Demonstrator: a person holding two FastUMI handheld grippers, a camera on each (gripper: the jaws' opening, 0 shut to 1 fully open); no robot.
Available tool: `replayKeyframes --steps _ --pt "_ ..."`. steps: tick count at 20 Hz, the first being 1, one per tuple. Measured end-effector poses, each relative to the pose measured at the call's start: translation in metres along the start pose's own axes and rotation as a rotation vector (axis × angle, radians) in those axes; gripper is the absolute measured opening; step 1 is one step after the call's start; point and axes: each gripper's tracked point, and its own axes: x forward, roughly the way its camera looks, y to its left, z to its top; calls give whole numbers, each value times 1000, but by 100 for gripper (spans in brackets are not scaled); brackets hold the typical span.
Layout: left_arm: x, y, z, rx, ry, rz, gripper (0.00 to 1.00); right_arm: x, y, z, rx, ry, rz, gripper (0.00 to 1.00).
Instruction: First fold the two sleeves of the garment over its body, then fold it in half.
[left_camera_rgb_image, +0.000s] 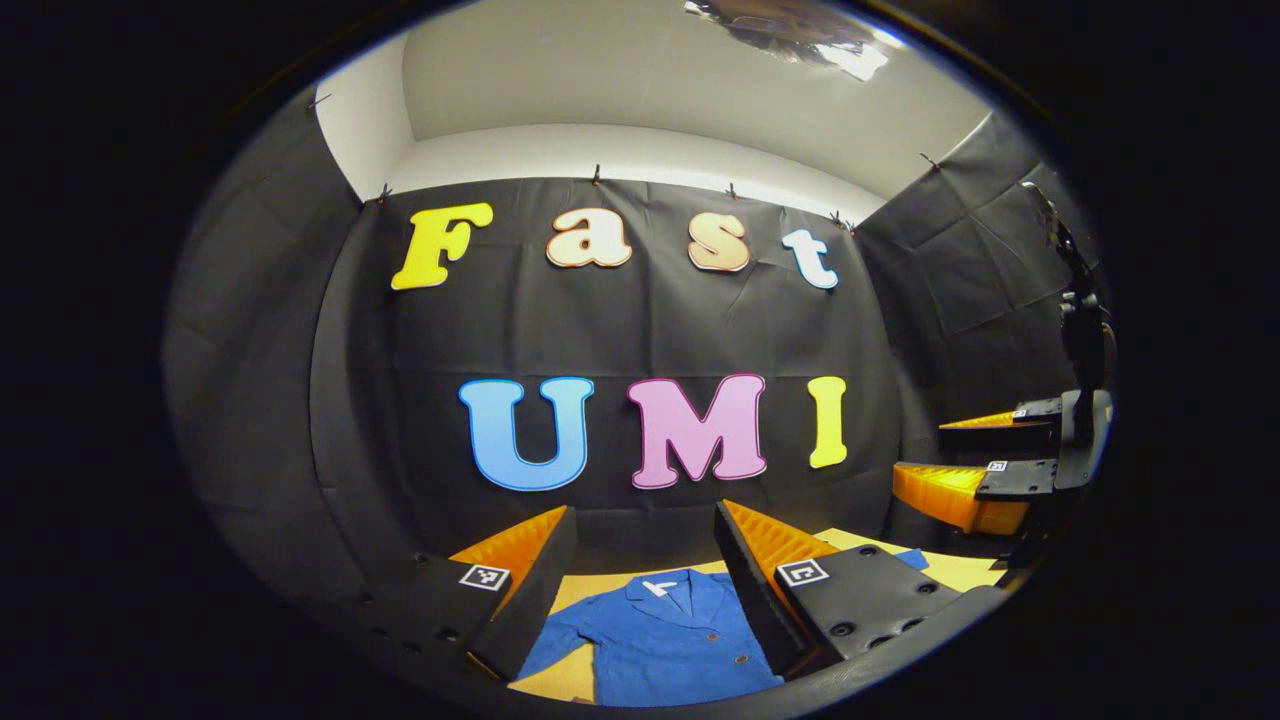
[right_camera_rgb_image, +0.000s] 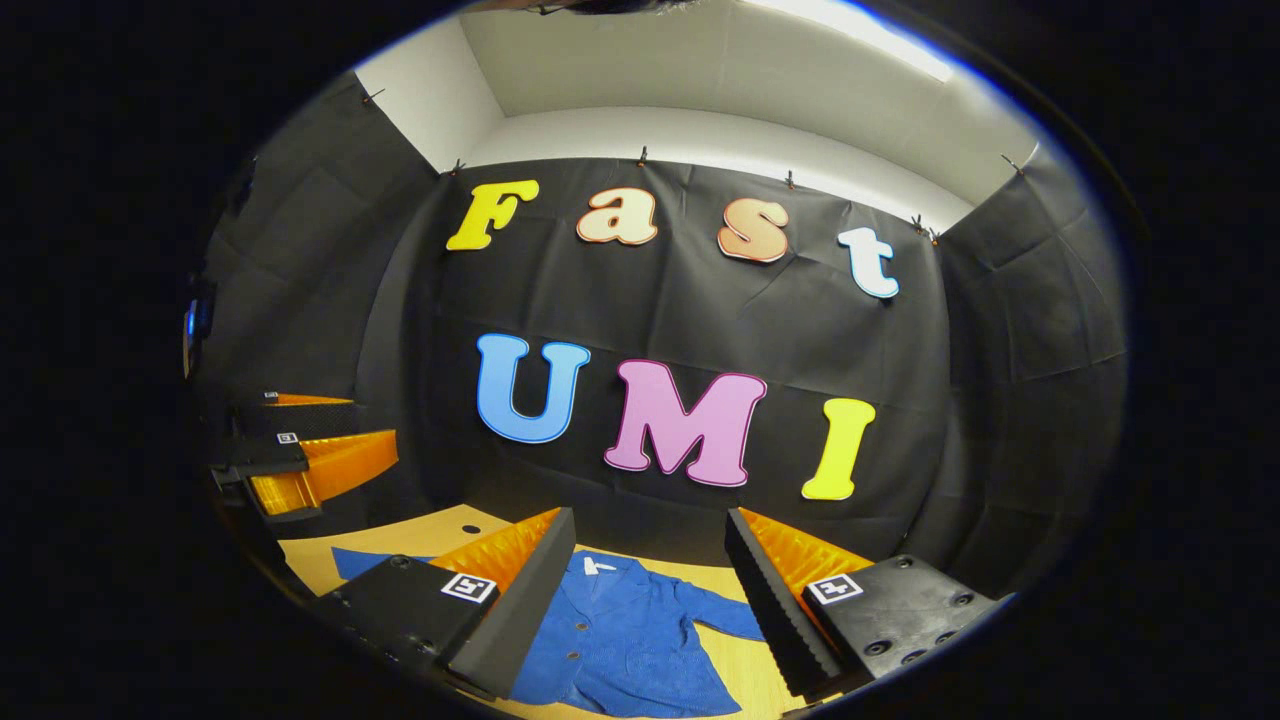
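Before the first sleeve fold: both grippers hang above the garment.

The blue garment (left_camera_rgb_image: 660, 640) lies flat on the surface (left_camera_rgb_image: 575, 590), sleeves spread toward 9 and 3 o'clock; left gripper (left_camera_rgb_image: 645, 570) and right gripper (right_camera_rgb_image: 650, 580) fingers are released, grasping nothing. Next, I judge, one descends to pinch a sleeve cuff.

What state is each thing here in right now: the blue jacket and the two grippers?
Blue jacket: lying flat on the wooden table, front up, sleeves spread out, nothing folded yet.
Left gripper: open, held above the jacket, holding nothing.
Right gripper: open, held above the jacket, holding nothing.
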Motion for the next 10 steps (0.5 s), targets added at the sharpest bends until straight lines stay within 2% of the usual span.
replayKeyframes --steps 1,5,10 --pt "1 2 -1 -5 3 5 79 3 1 -1 3 0 2 100" --pt "4 14 -4 1 9 33 79 27 4 -11 27 11 7 96" --pt "11 15 -10 39 58 35 79 65 -11 -69 46 155 15 96"
